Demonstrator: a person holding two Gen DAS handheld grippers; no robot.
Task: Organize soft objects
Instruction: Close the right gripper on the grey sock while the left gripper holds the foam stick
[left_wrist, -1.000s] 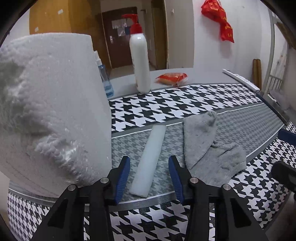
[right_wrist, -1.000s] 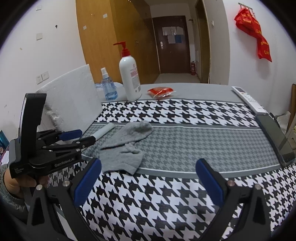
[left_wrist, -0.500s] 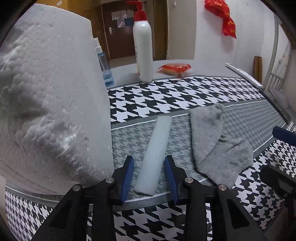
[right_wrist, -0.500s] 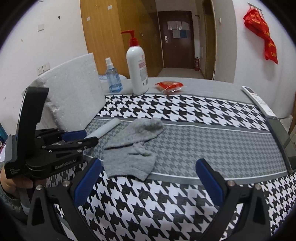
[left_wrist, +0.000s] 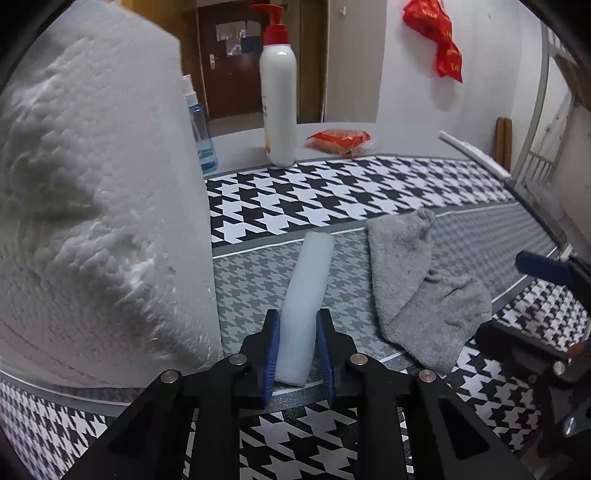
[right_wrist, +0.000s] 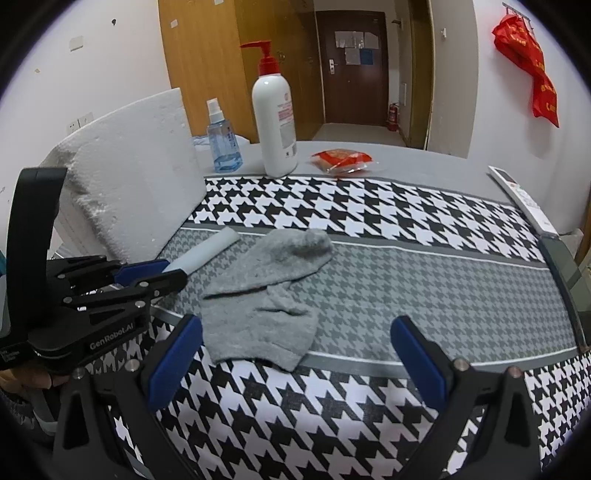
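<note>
Now left gripper (left_wrist: 297, 326) just closed, pads against foam strip (left_wrist: 306, 291).

Left gripper (left_wrist: 297, 345) just closing, fingers (left_wrist: 272, 347) nearly together; right gripper (right_wrist: 295, 356) spread wide.

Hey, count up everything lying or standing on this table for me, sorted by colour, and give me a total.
White: 4, foam block, foam stick, pump bottle, remote
Grey: 1, sock
Blue: 1, spray bottle
Red: 1, packet
Total: 7
</note>
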